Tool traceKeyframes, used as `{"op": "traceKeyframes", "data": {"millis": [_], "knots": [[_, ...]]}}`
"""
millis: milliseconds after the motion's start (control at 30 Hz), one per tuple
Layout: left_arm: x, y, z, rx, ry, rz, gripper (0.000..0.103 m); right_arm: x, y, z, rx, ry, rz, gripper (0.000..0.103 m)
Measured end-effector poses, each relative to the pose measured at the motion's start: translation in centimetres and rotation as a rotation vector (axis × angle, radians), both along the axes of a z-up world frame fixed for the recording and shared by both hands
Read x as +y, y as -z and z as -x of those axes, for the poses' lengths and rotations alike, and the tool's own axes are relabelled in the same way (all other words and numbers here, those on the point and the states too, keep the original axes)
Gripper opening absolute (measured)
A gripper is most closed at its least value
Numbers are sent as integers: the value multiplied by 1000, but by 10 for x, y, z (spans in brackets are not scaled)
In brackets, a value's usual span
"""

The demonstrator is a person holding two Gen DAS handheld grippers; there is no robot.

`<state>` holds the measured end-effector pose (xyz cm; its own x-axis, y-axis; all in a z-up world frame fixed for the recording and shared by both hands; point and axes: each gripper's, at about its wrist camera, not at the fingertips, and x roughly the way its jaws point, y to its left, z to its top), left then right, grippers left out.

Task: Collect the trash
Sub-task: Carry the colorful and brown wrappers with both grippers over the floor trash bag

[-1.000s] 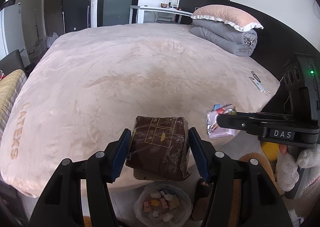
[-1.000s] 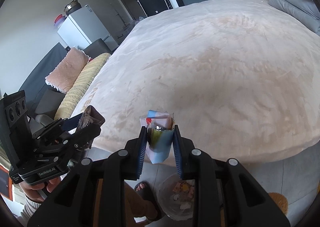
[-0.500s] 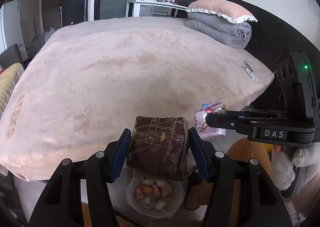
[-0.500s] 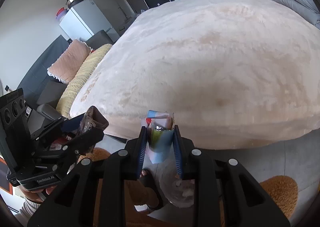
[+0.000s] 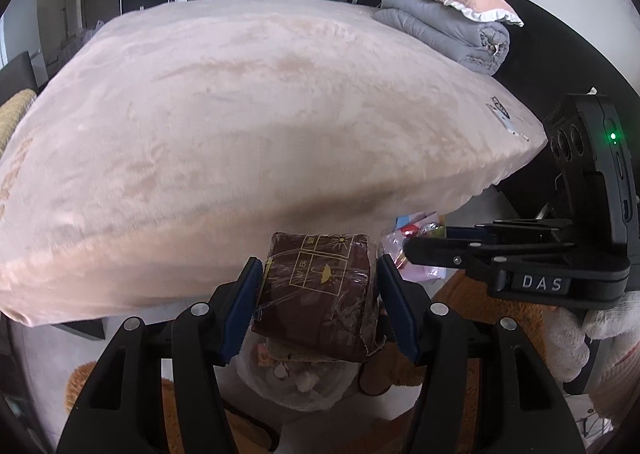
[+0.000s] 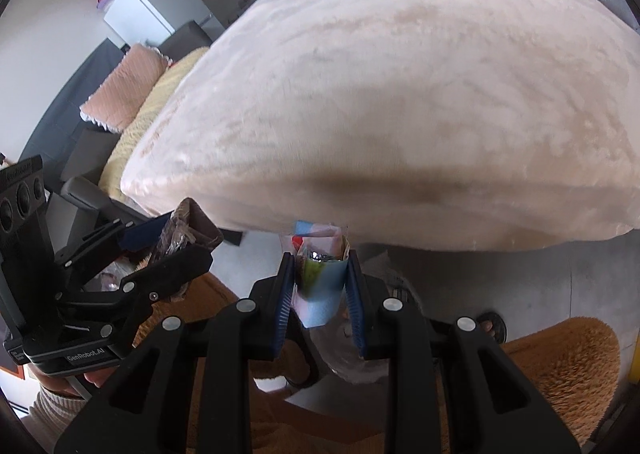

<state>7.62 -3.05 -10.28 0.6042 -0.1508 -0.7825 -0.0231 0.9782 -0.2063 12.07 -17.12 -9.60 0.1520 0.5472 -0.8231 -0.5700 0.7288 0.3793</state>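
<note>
My left gripper (image 5: 318,302) is shut on a dark brown plastic-wrapped packet (image 5: 320,294) and holds it just above a clear-bagged trash bin (image 5: 296,382) with several scraps inside. My right gripper (image 6: 320,290) is shut on a crumpled blue and pink wrapper (image 6: 320,278), also above the bin (image 6: 352,350). In the left wrist view the right gripper (image 5: 404,250) with its wrapper (image 5: 416,238) sits just right of the packet. In the right wrist view the left gripper (image 6: 180,242) with the packet (image 6: 188,230) is at the left.
A big bed with a pink plush blanket (image 5: 248,126) fills the view ahead, its edge just beyond both grippers. A folded grey quilt and pink pillow (image 5: 448,22) lie at its far right. Orange shaggy rugs (image 6: 560,370) cover the floor around the bin.
Both grippers have pulled back from over the bed and dropped lower beside its edge, with their loads still held. The bin now lies closer beneath them.
</note>
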Motion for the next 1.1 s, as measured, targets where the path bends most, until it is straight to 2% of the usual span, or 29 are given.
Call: {"op": "traceKeyframes", "data": {"millis": [733,1100], "knots": [[8,124,-20,274,-8,93,58,12,117,-14,211,-6,175,27],[9,176,-30,391,-13,121,58,15,168,-21,295,13,237,27]]}}
